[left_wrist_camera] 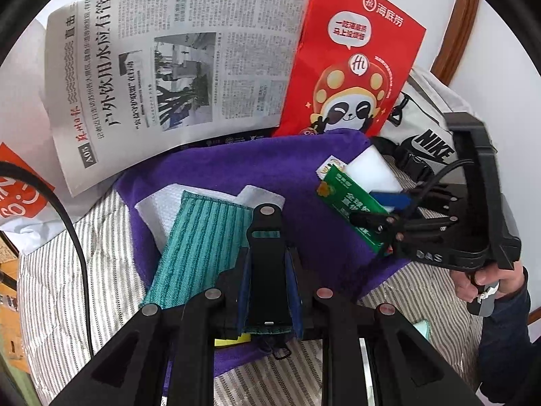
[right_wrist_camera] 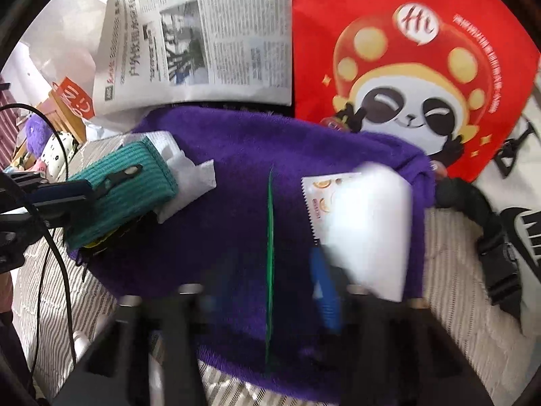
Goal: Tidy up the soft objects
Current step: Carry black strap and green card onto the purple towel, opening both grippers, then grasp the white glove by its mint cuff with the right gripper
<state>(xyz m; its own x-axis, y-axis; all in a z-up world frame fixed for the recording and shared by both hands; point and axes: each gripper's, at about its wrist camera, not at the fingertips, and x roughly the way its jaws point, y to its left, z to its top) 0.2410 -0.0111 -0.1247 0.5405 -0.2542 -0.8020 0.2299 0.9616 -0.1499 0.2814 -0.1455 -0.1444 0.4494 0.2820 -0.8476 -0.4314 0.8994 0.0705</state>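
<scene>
A purple towel [left_wrist_camera: 236, 169] [right_wrist_camera: 253, 155] lies spread on striped bedding. My left gripper [left_wrist_camera: 267, 237] [right_wrist_camera: 111, 182] is shut on a teal ribbed cloth [left_wrist_camera: 199, 237] [right_wrist_camera: 135, 182], which rests on a white paper towel [left_wrist_camera: 159, 209] [right_wrist_camera: 189, 179] at the towel's left side. Over the towel's right side, my right gripper [left_wrist_camera: 389, 223] [right_wrist_camera: 270, 284] stands open. A green packet [left_wrist_camera: 351, 209] [right_wrist_camera: 269, 237] is between its fingers, edge-on and apart from the blue pad [right_wrist_camera: 324, 287]. A white foam block [left_wrist_camera: 372, 169] [right_wrist_camera: 368, 230] lies just beyond, over a small packet with orange print [right_wrist_camera: 318, 196].
A newspaper [left_wrist_camera: 169, 67] and a red panda-print bag [left_wrist_camera: 355, 67] stand behind the towel. A white Nike bag [left_wrist_camera: 426, 135] with black straps lies at the right. A black cable [left_wrist_camera: 77, 237] crosses the striped bedding [left_wrist_camera: 67, 287]. A person's hand [left_wrist_camera: 480, 280] holds the right gripper's handle.
</scene>
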